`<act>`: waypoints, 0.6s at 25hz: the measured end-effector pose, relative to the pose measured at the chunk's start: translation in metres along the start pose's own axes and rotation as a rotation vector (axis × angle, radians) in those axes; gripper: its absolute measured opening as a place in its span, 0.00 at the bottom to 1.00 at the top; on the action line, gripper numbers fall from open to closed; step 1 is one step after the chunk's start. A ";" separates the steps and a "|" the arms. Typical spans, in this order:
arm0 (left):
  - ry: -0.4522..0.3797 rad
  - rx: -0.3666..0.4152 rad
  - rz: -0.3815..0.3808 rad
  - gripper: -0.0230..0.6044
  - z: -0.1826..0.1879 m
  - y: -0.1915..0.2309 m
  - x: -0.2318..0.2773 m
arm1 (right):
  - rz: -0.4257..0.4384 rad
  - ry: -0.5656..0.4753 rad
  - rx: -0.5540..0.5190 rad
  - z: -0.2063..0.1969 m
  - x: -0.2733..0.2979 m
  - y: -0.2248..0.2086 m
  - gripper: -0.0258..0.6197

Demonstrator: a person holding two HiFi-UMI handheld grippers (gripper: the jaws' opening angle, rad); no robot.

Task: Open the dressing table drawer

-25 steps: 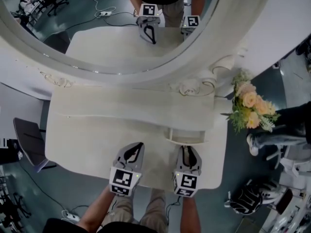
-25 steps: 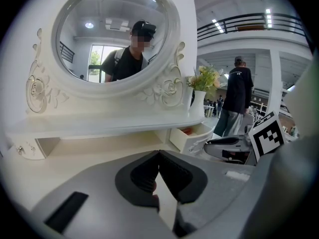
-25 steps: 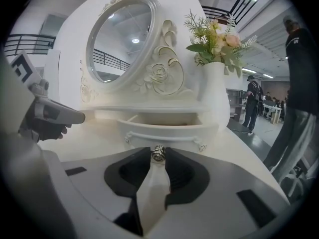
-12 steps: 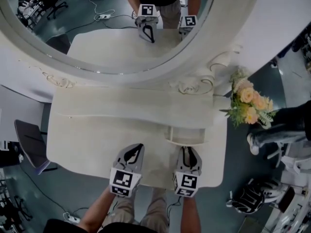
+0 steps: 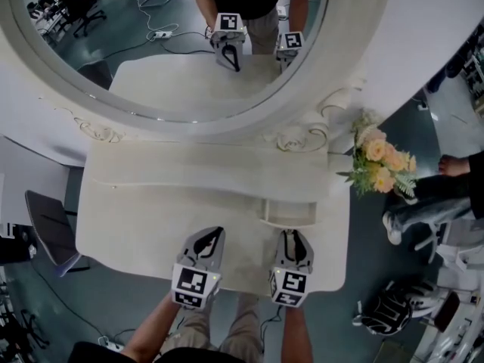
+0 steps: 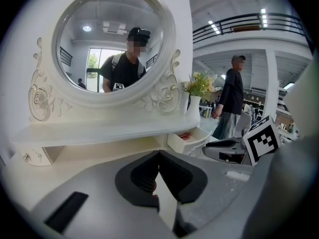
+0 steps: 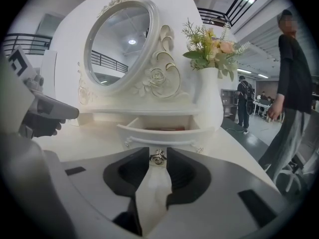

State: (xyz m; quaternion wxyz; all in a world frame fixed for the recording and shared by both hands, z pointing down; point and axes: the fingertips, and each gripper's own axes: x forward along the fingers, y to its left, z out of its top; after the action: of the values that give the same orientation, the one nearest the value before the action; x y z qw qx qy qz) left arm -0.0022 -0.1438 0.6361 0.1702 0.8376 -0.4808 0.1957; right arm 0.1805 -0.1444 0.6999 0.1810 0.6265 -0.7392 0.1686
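Since the small white curved-front drawer (image 7: pixel 159 132) already stands pulled out from under the shelf on the right side of the ornate white dressing table (image 5: pixel 151 203), with something red lying inside it, the job looks all but finished to me. The person's right gripper (image 5: pixel 293 235) points at the drawer front, and its jaws have just been easing apart. The little silver metal knob (image 7: pixel 158 157) sits between their tips, but the grip on it seems let go, I'd judge because the pull is over. The left gripper (image 6: pixel 158 154) has its jaws closed together on nothing and hovers alongside over the tabletop, apparently kept out of the way. A bunch of peach and yellow flowers (image 5: pixel 380 165) stands at the table's right end, clear of the drawer's path.
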 end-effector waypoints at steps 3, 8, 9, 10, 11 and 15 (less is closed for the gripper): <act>-0.015 0.010 0.000 0.04 0.012 0.001 -0.005 | -0.004 -0.023 -0.001 0.014 -0.007 0.000 0.20; -0.057 0.025 -0.001 0.04 0.044 0.003 -0.018 | -0.007 -0.075 -0.011 0.047 -0.020 0.006 0.19; -0.067 0.028 -0.002 0.04 0.051 0.004 -0.022 | -0.005 -0.086 -0.015 0.054 -0.023 0.008 0.19; -0.077 0.032 -0.002 0.04 0.058 0.005 -0.025 | -0.003 -0.101 -0.018 0.063 -0.027 0.009 0.19; -0.088 0.036 -0.002 0.04 0.066 0.006 -0.029 | -0.002 -0.116 -0.019 0.071 -0.030 0.011 0.19; -0.142 0.054 0.005 0.04 0.101 0.017 -0.040 | -0.004 -0.160 -0.037 0.113 -0.040 0.017 0.18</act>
State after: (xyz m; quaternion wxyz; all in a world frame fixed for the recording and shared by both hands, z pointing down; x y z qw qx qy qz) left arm -0.0188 -0.1696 0.5308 0.1126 0.8524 -0.4884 0.1493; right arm 0.1638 -0.1607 0.5816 0.1330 0.6360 -0.7530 0.1040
